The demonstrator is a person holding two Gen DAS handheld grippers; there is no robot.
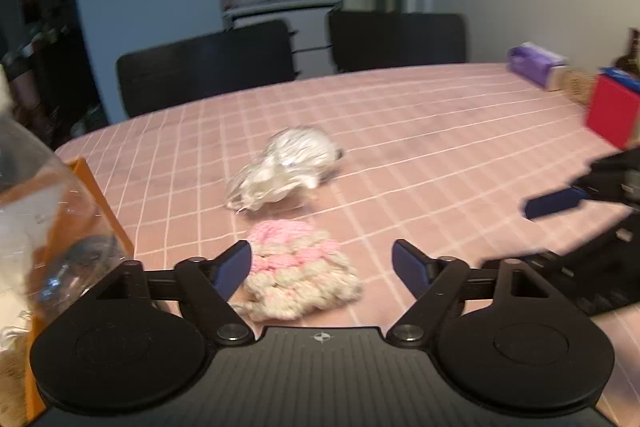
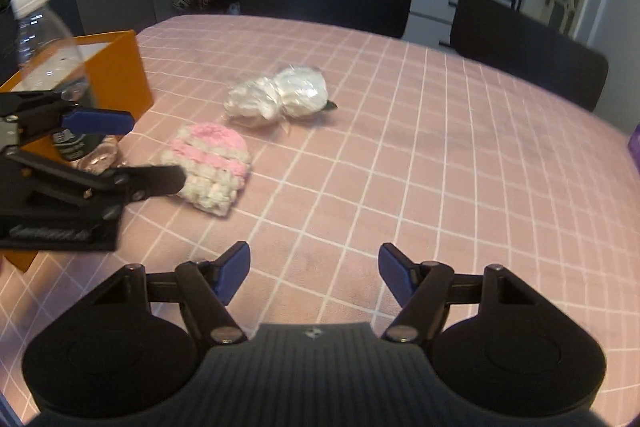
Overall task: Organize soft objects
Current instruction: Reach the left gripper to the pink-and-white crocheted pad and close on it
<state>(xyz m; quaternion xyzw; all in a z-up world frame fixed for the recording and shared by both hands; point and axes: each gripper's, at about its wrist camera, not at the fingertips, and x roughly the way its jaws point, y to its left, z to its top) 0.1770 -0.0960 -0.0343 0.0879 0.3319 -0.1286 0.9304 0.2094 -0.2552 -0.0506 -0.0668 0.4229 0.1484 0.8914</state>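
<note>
Left gripper [image 1: 322, 267] low over the surface [image 1: 440, 147], fingers wide apart, nothing between them, straddling the near end of the knit hat [image 1: 302, 269] but apparently not yet touching it. Right gripper [image 2: 314, 267] likewise spread and empty, hovering over bare checked cloth with the hat [image 2: 210, 169] well ahead and to its left. Just beyond the hat, a white bundle in clear wrap [image 1: 284, 169], lying loose on the surface, near the hat but apart from it. To the left, an orange box [image 2: 116, 75] standing open-topped, with a clear bottle [image 2: 48, 67] in front of it; something pale and fuzzy visible at the left edge of the left view, possibly already in the box, though too blurred and cut off to tell. Farther right, a red box [image 1: 612, 111] and a purple pack [image 1: 536, 63], well away from the soft things. At the far side, two dark chairs [image 1: 208, 67]. Judged from this, early to middle in the task: both visible soft things unsorted on the surface, neither gripped. Hat the likely next pick, being nearest and already between the left fingers; the wrapped bundle left after that, with the orange box the probable place for both.
</note>
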